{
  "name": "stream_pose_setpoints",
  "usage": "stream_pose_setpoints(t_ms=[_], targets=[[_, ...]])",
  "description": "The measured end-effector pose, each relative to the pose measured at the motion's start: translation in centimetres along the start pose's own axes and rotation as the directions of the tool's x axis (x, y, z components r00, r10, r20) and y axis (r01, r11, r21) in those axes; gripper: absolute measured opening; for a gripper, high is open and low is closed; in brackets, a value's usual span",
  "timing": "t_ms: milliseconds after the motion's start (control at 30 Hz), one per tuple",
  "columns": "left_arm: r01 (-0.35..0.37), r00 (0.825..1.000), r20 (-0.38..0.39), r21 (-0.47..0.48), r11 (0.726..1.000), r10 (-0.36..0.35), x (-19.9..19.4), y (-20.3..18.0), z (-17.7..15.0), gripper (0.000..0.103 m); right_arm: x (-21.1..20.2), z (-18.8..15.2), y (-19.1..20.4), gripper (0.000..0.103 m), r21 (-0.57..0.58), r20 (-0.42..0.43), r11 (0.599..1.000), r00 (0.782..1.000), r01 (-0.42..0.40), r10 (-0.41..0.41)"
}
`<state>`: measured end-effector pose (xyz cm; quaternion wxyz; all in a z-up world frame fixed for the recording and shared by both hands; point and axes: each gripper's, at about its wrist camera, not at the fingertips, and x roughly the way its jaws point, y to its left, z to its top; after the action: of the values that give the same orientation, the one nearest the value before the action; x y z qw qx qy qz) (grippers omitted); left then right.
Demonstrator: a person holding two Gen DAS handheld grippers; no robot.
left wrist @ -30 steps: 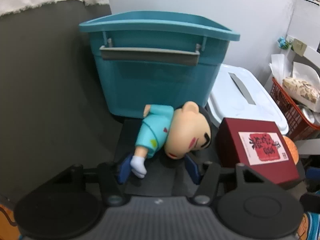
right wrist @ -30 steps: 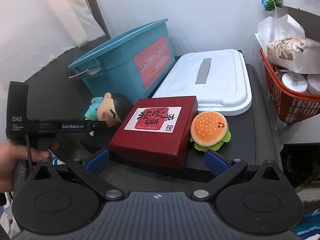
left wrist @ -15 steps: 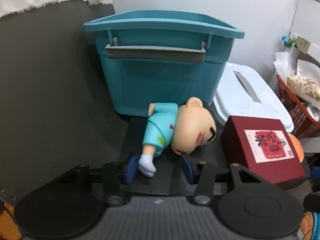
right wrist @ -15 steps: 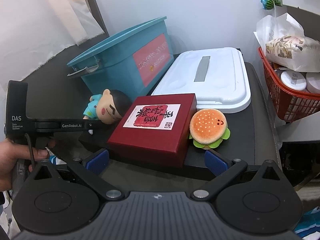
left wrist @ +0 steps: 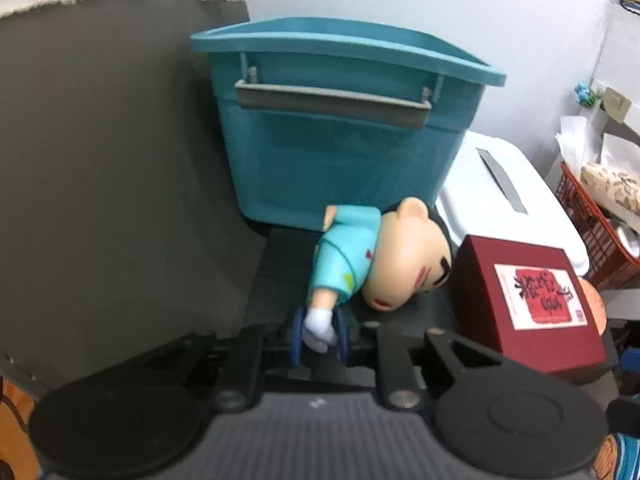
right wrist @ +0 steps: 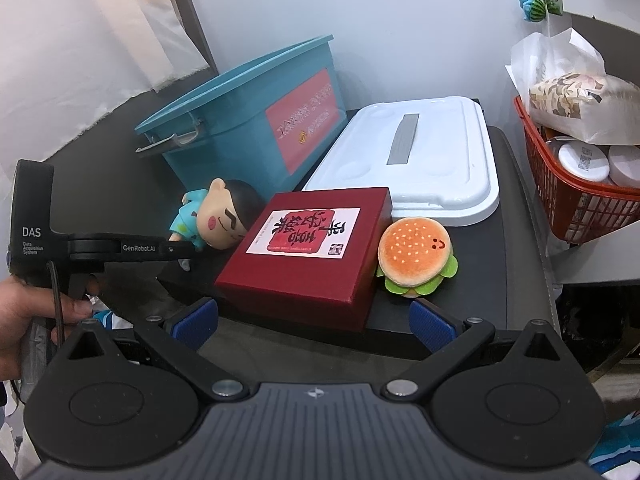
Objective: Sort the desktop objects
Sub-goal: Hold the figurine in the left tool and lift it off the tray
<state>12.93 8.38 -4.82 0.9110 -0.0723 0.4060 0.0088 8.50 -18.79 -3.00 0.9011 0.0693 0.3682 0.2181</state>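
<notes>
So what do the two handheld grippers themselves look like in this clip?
Both are matte black plastic with blue pads on the fingers and a ribbed grey housing flanked by round black discs. Seen from the right wrist view, the left gripper has a pistol-style handle printed "DAS" and "GenRobot.AI" in white, with a thin black cable. The right gripper matches. No sleeve shows.

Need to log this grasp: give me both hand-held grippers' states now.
Left hand-held gripper: closed on the doll, clamping its white-socked foot.
Right hand-held gripper: open, holding nothing, short of the red box.
</notes>
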Motion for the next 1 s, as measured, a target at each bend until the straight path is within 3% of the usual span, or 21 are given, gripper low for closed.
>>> stream_pose_setpoints(t_ms=[733, 1000], targets=[[-0.003, 0.999, -0.034, 0.019, 1.0, 0.003, -2.6, -0.2, -1.3, 0.019, -1.5, -0.5, 0.6, 0.103, -0.015, 0.021, 1.0, 0.999, 0.024, -0.024], [-0.034, 0.999, -0.02, 0.08, 0.996, 0.035, -2.1, -0.9, -0.9, 0.03, -1.4, -0.6, 0.8, 0.103, -0.026, 0.017, 1.0, 1.0, 0.018, -0.018]])
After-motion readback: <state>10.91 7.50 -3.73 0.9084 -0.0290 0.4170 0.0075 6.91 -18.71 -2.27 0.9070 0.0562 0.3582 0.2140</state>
